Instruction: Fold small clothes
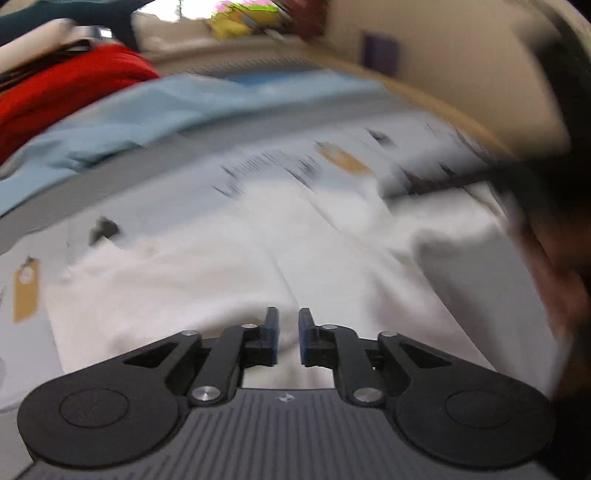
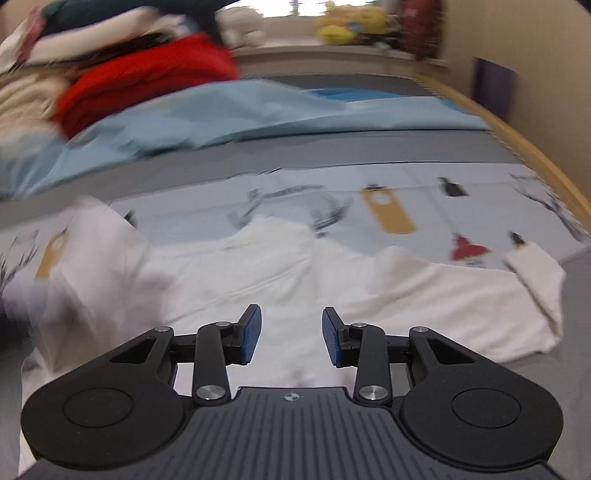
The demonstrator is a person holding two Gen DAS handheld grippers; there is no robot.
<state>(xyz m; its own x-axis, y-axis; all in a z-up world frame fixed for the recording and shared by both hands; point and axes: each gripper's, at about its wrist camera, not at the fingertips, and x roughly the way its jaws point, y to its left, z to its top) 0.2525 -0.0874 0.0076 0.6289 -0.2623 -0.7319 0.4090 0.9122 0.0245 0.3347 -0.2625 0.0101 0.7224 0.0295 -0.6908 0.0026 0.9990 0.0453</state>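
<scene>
A bed fills both views, its grey cover (image 2: 369,151) lying under a pale printed sheet (image 2: 424,184) marked with black twigs, mustard tags and a small red shape. At the far left corner of the bed sits a heap of clothes: a red garment (image 2: 147,81) with cream and dark pieces piled behind and over it. Just beside the heap, a light blue cloth (image 2: 229,114) stretches along the far side of the bed towards the right edge. Nearer, on the printed sheet, the white garment (image 2: 295,273) lies spread out, its left part bunched and blurred, its right sleeve (image 2: 535,280) reaching the near right edge of the bed. A wooden rail (image 2: 517,140) borders the bed's right edge, with a beige wall (image 2: 535,55) and a dark purple panel (image 2: 493,88) beyond it. At the far end, yellow soft things (image 2: 347,26) sit on a ledge under a bright window.

The left gripper (image 1: 288,336) hangs over the white garment (image 1: 221,266), its blue pads a narrow gap apart with nothing between them; that view is heavily blurred. The right gripper (image 2: 291,339) also hangs over the garment, fingers spread wider and empty.
</scene>
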